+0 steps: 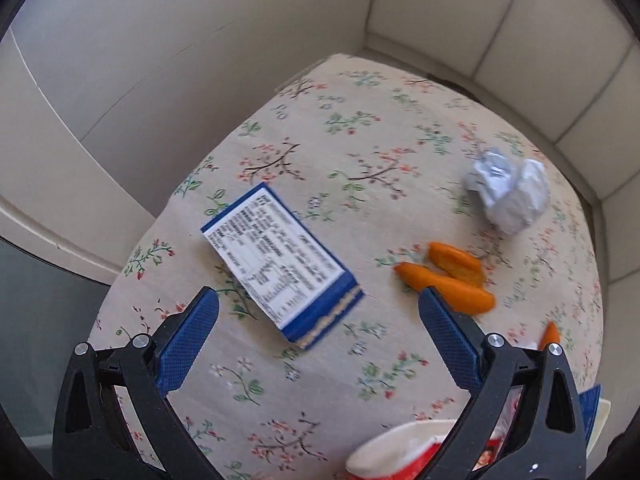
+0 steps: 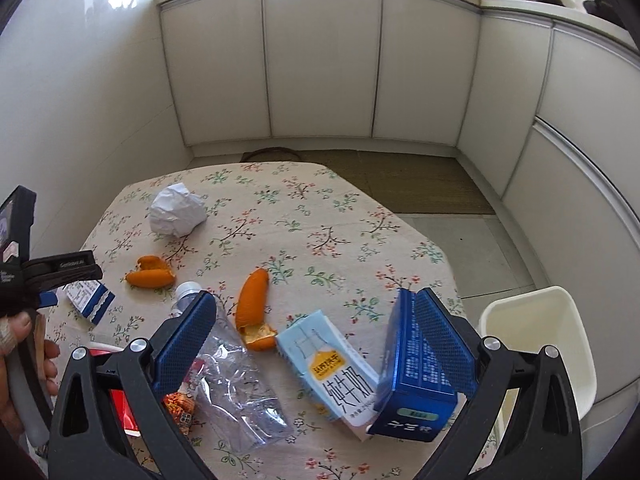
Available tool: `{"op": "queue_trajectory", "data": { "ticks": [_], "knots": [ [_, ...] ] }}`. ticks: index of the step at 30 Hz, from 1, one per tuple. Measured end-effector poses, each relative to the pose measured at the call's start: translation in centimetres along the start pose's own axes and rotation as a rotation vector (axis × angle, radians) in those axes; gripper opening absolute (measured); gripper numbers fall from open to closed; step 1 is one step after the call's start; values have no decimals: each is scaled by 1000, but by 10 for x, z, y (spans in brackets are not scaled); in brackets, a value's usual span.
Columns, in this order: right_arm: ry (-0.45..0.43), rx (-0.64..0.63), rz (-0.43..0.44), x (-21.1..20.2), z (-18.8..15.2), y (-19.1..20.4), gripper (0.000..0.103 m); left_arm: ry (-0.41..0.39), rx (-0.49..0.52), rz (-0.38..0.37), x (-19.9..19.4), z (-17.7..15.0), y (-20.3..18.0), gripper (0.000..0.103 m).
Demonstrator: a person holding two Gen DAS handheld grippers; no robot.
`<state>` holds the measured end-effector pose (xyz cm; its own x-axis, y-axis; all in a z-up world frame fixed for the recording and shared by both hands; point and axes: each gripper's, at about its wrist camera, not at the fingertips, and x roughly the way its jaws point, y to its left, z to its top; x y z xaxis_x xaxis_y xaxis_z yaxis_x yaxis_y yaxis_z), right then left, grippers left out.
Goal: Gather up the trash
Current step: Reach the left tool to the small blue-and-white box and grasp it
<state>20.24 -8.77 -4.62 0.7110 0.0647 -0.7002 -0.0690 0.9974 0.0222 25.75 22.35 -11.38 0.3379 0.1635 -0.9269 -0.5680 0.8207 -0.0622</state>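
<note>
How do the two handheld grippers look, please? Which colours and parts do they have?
Left gripper and right gripper match: black plastic frames with triangular cut-outs, silver round pivot bolts, blue finger pads with fine dotted texture.

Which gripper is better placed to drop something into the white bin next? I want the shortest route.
Right. The right gripper hangs open over the cartons at the table edge nearest the white bin. The left gripper, also open, faces the small blue box on the far side.

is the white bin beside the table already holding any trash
No, the white bin beside the table shows only bare inner walls, though its bottom is hidden behind the right gripper.
</note>
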Motion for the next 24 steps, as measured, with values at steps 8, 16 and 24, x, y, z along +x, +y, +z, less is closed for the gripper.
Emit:
{"op": "queue_trajectory", "data": {
  "ticks": [8, 16, 24],
  "knots": [
    [41, -79, 28, 17, -3, 12, 96, 75, -123, 3, 40, 17, 22, 96],
    [83, -204, 95, 30, -8, 29, 96, -3, 8, 36, 42, 9, 4, 62],
    [184, -432, 298, 62, 14, 81, 96, -33, 45, -128, -22, -14, 20, 55]
  ]
}}
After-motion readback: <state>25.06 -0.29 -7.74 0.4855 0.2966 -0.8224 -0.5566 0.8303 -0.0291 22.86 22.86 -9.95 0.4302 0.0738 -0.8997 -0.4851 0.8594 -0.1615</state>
